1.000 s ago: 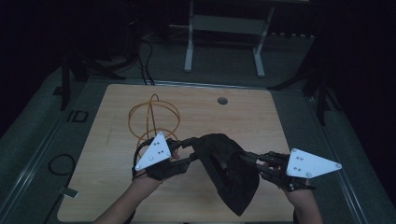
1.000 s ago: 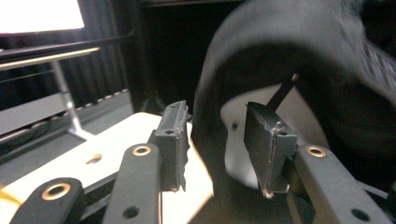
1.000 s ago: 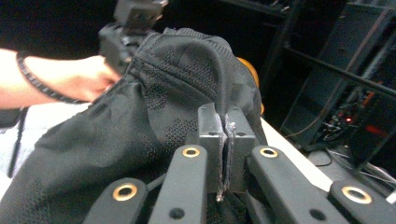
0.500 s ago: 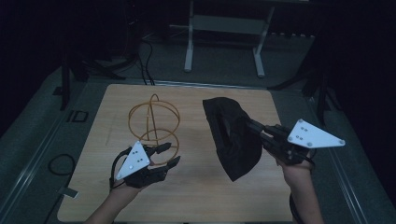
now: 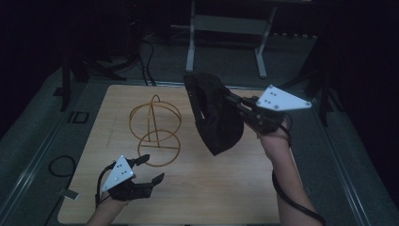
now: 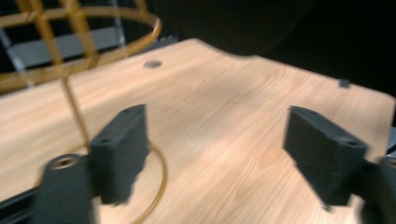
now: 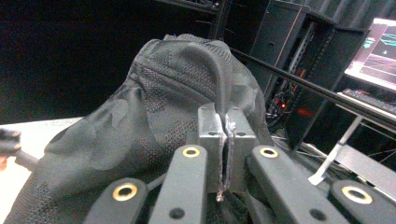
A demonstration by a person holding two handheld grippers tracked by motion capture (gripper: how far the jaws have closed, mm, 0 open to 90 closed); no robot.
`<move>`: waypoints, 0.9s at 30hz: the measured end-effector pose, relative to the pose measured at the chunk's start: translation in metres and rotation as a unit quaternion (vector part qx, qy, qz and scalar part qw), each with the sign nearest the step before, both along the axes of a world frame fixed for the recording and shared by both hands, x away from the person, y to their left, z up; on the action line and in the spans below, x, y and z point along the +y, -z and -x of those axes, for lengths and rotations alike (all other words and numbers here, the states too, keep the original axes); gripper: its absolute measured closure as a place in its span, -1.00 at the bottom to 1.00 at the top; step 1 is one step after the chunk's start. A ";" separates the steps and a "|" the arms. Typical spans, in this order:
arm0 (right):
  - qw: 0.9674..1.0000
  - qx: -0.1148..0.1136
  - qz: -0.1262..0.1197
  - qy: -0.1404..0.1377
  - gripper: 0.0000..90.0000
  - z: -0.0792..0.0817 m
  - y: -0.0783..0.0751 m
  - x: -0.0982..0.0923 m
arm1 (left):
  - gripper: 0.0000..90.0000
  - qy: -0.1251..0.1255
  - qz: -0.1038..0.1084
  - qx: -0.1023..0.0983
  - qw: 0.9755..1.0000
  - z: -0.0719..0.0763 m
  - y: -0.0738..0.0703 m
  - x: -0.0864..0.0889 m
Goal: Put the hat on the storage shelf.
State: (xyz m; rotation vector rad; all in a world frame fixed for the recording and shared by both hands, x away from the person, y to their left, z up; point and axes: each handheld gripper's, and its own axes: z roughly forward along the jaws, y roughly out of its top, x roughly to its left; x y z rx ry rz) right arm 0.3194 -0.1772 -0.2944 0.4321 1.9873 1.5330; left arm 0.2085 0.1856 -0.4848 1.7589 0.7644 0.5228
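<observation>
right tongs [image 5: 226,101] are clamped tight on the black cloth [image 5: 214,115], pads pressed together on a thin fold of it, you can see that up close in the right gripper view [image 7: 223,140]. the cloth is up in the air, clear of the counter [image 5: 226,188], hanging down in a lumpy bag shape from the pinch. taking the gold wire stand [image 5: 155,132] as the landmark: the cloth hangs just to the right of it in the high view, apart from it, not touching.

left tongs [image 5: 149,168] sit low, in front of the wire stand, on the person's side of it. the jaws have just been opening and stand wide with nothing between them, just bare wood showing through the gap in the left gripper view [image 6: 215,154]. in that view one jaw sits right over the stand's bottom ring [image 6: 156,177], can't tell if it touches, the picture is kinda blurry. the stand itself stands upright on the counter, rings and all, middle-left of the top.

the grey three-cornered plates on both grippers catch the light, the rest of the room is pretty dark. there's a small round grommet [image 6: 152,64] in the counter beyond the stand.
</observation>
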 end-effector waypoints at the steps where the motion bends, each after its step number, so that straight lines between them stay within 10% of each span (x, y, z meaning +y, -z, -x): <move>1: 1.000 0.001 0.002 -0.001 0.95 -0.004 -0.002 0.006 | -0.83 -0.009 0.001 0.005 1.000 0.000 0.005 0.003; 10: 0.999 0.032 0.012 -0.018 0.95 -0.025 0.005 0.058 | -0.95 -0.055 -0.006 0.024 0.998 0.011 0.040 0.022; 27: 0.993 0.085 0.035 -0.071 0.95 -0.043 0.027 0.127 | -0.95 -0.068 0.000 0.030 0.997 0.011 0.054 0.032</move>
